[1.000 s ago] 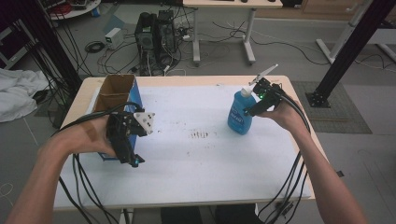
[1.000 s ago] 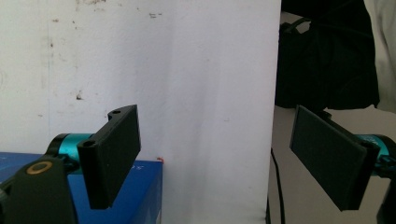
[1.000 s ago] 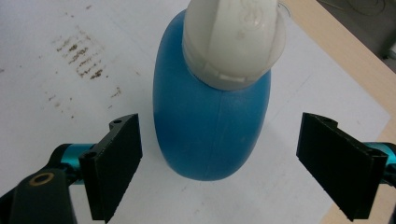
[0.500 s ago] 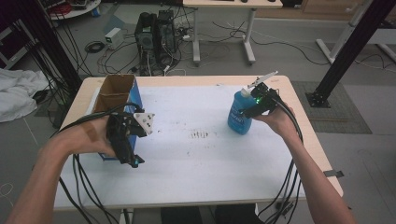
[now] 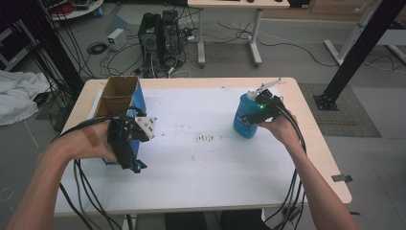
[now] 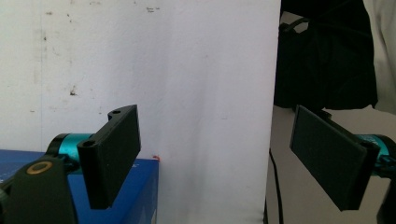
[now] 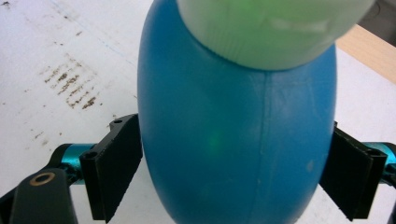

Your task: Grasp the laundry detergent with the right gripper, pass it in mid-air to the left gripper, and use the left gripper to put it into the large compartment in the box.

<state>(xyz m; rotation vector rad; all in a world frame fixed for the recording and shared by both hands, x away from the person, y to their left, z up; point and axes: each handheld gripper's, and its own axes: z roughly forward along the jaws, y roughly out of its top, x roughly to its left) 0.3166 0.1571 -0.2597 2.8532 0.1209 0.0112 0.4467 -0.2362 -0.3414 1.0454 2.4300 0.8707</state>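
We held the blue bottle (image 7: 233,140) between our right gripper's (image 7: 233,182) jaws; our left gripper (image 6: 219,158) gaped wide beside the box (image 5: 117,98).

No readable text, label, brand, number or sign anywhere. Blue bottle (image 7: 233,135) between the jaws of the right gripper (image 7: 233,177): plain plastic, no label facing its camera. Blue box (image 6: 116,191) under the left gripper (image 6: 224,163): bare blue side, no print legible. White table sheet (image 5: 210,158) ahead of both grippers: dark smudges and specks, none forming letters or digits.
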